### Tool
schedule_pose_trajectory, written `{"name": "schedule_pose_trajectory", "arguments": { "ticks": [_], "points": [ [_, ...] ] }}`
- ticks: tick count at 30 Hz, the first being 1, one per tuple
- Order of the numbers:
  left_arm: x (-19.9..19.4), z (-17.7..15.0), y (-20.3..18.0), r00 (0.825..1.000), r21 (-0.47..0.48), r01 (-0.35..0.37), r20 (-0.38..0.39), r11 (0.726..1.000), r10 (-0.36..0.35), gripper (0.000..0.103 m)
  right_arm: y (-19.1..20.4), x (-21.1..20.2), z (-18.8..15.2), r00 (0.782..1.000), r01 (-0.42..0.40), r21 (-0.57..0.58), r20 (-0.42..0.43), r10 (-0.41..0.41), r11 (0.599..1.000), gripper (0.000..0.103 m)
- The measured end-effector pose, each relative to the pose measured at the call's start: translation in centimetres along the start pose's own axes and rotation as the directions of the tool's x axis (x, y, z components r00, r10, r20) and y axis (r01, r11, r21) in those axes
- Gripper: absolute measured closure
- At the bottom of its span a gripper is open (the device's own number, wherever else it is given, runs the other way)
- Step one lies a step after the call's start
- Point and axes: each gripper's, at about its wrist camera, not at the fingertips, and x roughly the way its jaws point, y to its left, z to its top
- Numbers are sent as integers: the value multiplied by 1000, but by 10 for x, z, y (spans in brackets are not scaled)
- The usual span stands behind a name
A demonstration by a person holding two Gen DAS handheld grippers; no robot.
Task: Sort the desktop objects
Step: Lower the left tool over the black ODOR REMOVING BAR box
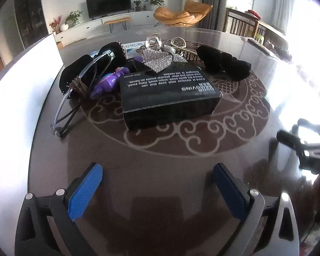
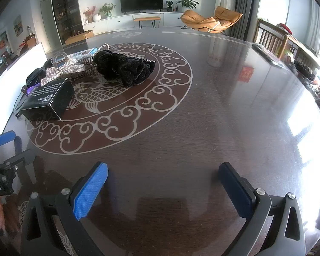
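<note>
A pile of small objects lies on the dark round table (image 1: 160, 170). A black box (image 1: 168, 95) with white print lies nearest; it also shows in the right wrist view (image 2: 47, 100). Behind it are a silver rhinestone bow (image 1: 157, 58), a purple toy (image 1: 108, 81), clear-framed glasses (image 1: 83, 81), a black hat-like piece (image 1: 74, 72) and a black velvet scrunchie (image 1: 224, 63), also in the right wrist view (image 2: 123, 68). My left gripper (image 1: 157, 183) is open and empty, short of the box. My right gripper (image 2: 163, 183) is open and empty over bare table.
A white board (image 1: 21, 98) stands along the table's left side. A pearl piece (image 1: 178, 42) and a blue-white box (image 1: 134, 48) lie behind the pile. The right gripper's body shows at the right edge of the left wrist view (image 1: 309, 149). Wooden chairs (image 2: 271, 40) stand beyond the table.
</note>
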Motion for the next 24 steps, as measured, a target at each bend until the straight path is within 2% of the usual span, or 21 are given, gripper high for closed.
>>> {"name": "schedule_pose_trajectory", "arguments": {
  "ticks": [2,5,10,14,16,17,18,19,21,22,24],
  "points": [
    [-4,-7,7,1000,1,1,0,1000,-1,0,-2,-2,0,1000,3,5,-4,-3,1000,0],
    [-13,-19,25,1000,-49,-30,1,998,30,0,11,-2,2,1000,-9,-11,-5,9,1000,0],
    [-18,-27,38,998,-95,-60,1,994,60,0,51,19,31,997,-71,-94,-10,71,993,0],
    [-16,-27,37,998,-96,-61,3,994,61,0,72,35,55,997,-71,-90,-13,71,993,0],
    [-16,-27,38,998,-96,-59,3,994,60,0,89,37,59,993,-118,-142,-15,117,983,0],
    [-15,-26,35,998,-96,-59,3,994,60,0,98,36,57,987,-158,-185,-18,157,970,0],
    [-15,-26,35,998,-96,-58,3,994,58,0,107,31,54,969,-246,-237,-26,247,940,0],
    [-15,-26,36,998,-98,-54,5,994,55,0,114,24,49,924,-378,-284,-53,380,881,0],
    [-16,-28,38,999,-105,-46,11,993,48,0,116,14,40,862,-502,-319,-112,494,804,1],
    [-16,-28,39,999,-112,-40,16,993,42,0,113,12,37,864,-500,-328,-121,490,801,1],
    [-17,-28,41,999,-122,-34,22,992,36,0,97,11,34,895,-441,-319,-94,435,839,0]
  ]
}}
